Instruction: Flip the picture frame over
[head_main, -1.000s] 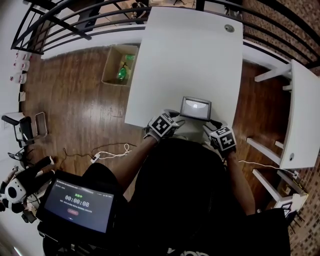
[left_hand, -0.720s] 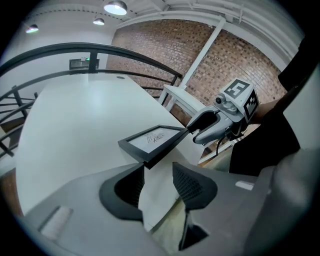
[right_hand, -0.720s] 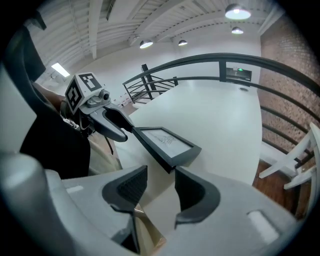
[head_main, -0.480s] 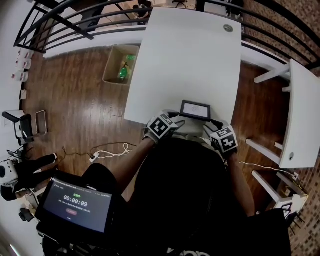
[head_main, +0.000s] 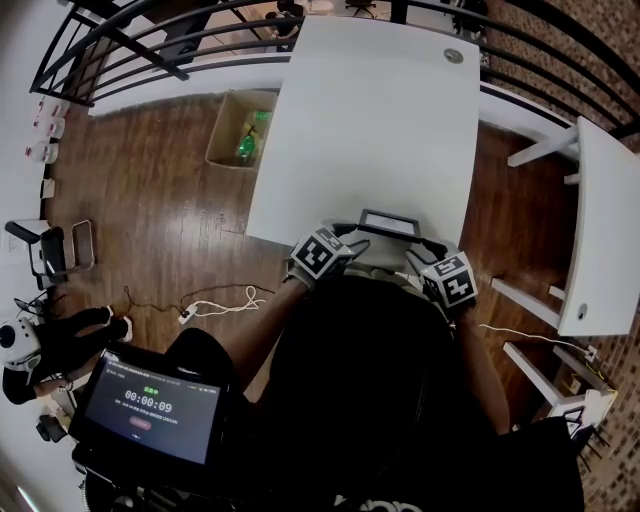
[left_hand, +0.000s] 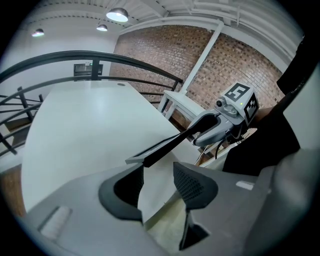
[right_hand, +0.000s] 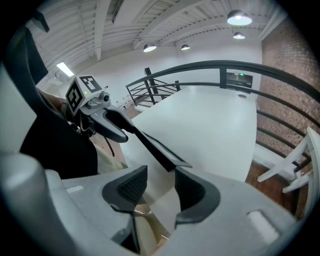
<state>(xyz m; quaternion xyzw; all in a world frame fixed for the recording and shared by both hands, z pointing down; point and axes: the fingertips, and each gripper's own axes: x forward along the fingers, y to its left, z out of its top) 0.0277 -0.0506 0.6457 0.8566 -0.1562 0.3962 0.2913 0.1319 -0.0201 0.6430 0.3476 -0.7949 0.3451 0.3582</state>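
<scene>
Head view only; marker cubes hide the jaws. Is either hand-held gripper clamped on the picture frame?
Observer: No. Left hand-held gripper: jaws apart, just been opening, nothing between them; the picture frame has a corner just past the tips.
Operator: Right one?
Observer: Right hand-held gripper open too, gap bare; the frame's other corner lies just beyond.
Operator: Frame down on the table?
Observer: Contact unclear; left gripper view shows only its dark edge running between both hand-held grippers.
</scene>
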